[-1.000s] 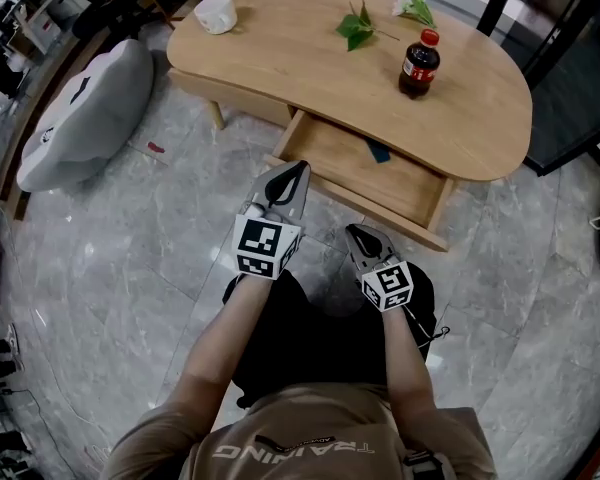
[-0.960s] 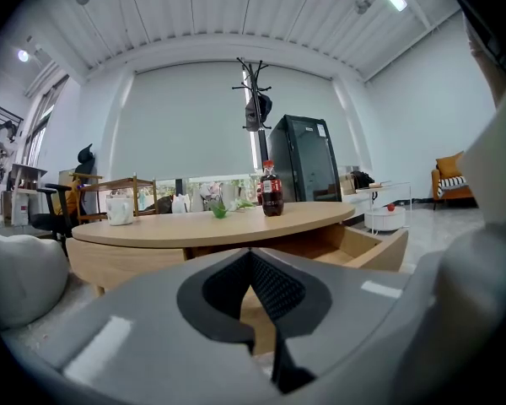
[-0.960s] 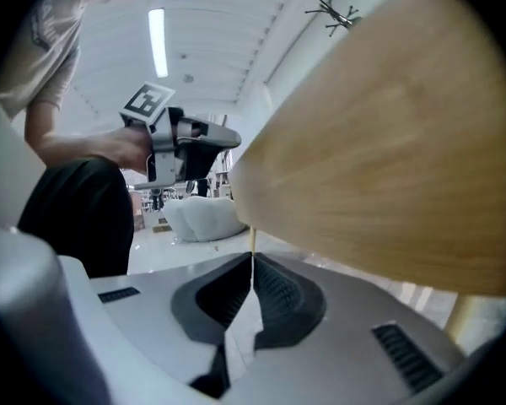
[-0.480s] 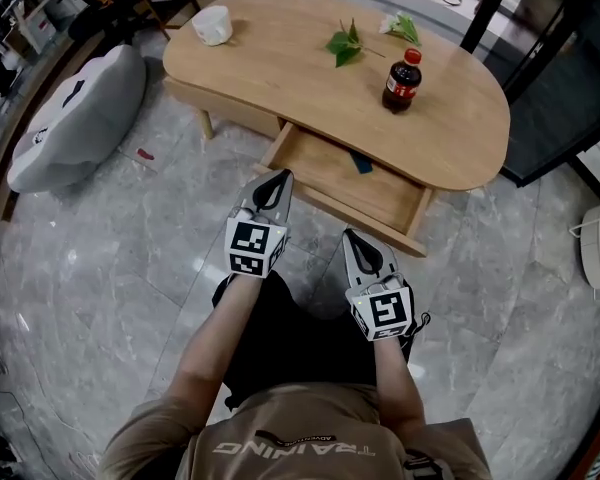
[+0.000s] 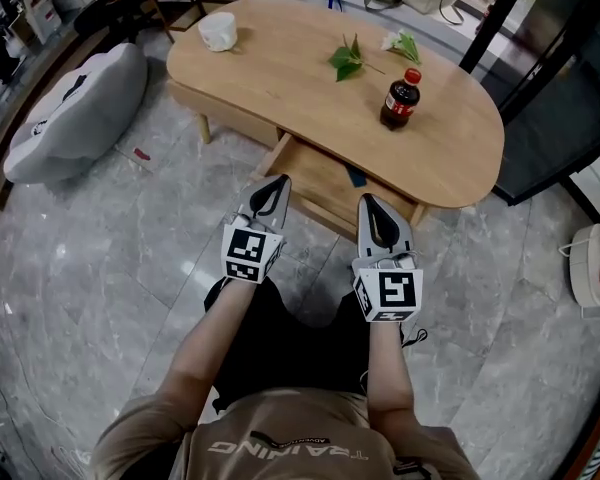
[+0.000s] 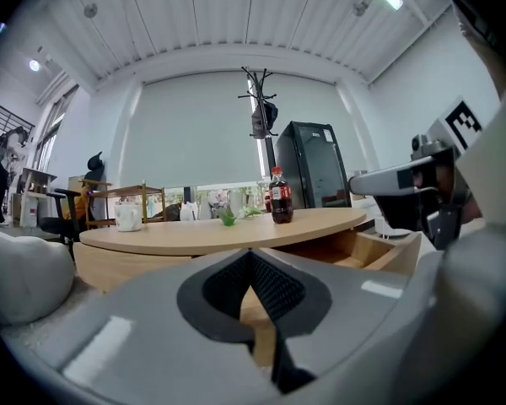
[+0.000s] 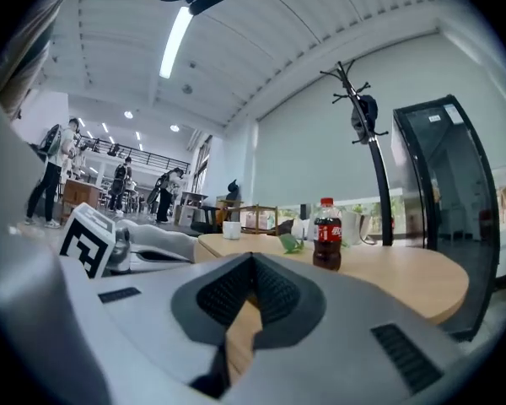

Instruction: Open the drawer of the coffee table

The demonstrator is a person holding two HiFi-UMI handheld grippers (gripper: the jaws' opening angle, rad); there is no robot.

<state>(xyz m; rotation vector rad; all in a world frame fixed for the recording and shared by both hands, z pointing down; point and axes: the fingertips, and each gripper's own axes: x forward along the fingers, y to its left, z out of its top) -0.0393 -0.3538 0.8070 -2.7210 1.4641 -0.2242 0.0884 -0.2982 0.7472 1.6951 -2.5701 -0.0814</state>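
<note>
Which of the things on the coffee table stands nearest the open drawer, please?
The red-capped cola bottle; the leaf, flower and white cup sit farther from the drawer.

A cola bottle stands near green leaves, white cup well apart.

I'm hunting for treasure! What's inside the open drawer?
Mostly bare wood in the drawer, plus one small dark blue thing at the back. The table top covers the rest, so the back can't be seen.
</note>
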